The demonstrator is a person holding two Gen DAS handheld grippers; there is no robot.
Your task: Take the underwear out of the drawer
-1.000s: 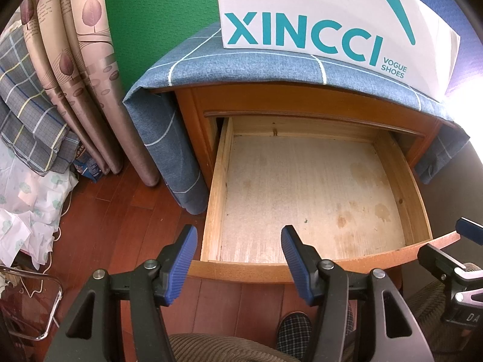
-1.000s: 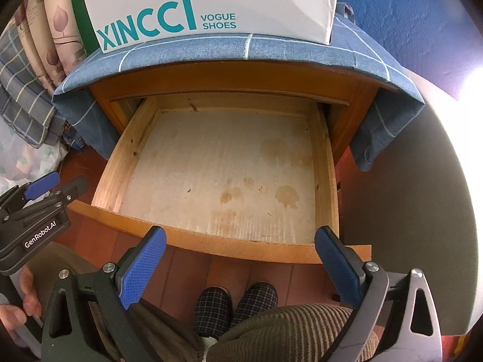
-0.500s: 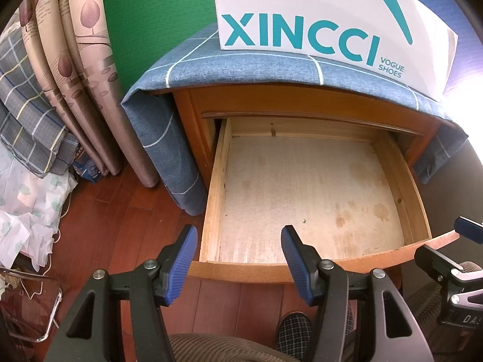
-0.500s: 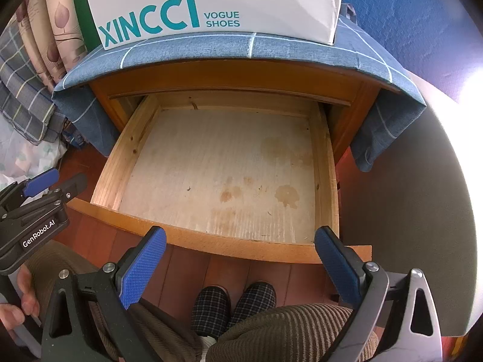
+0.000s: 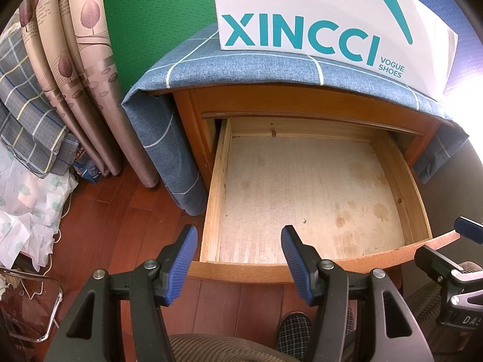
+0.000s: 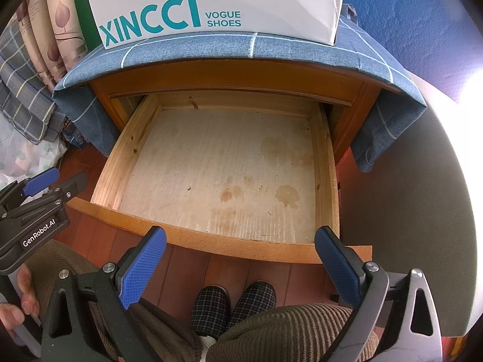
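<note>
Underwear: none visible in drawer (image 6: 129, 154), bare stained bottom only. Can't say where it is. My left gripper (image 5: 238, 261) and right gripper (image 6: 240, 264) both open, empty, hovering near drawer front. Judgement: soft, light fabric; pinch a bunched fold, no force needed.

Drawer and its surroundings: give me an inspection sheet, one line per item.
Surface: drawer pulled open, bare stained wooden bottom.
Job's things: underwear, nothing seen in either view.
Clutter: white shoe box on the blue cloth draped over the cabinet.
Grippers: left gripper open, holding nothing; right gripper open, holding nothing; both in front of the drawer's front edge.
Cables: thin white cord on the floor at left.
Surroundings: curtain, plaid fabric, red wooden floor, person's checked slippers.
</note>
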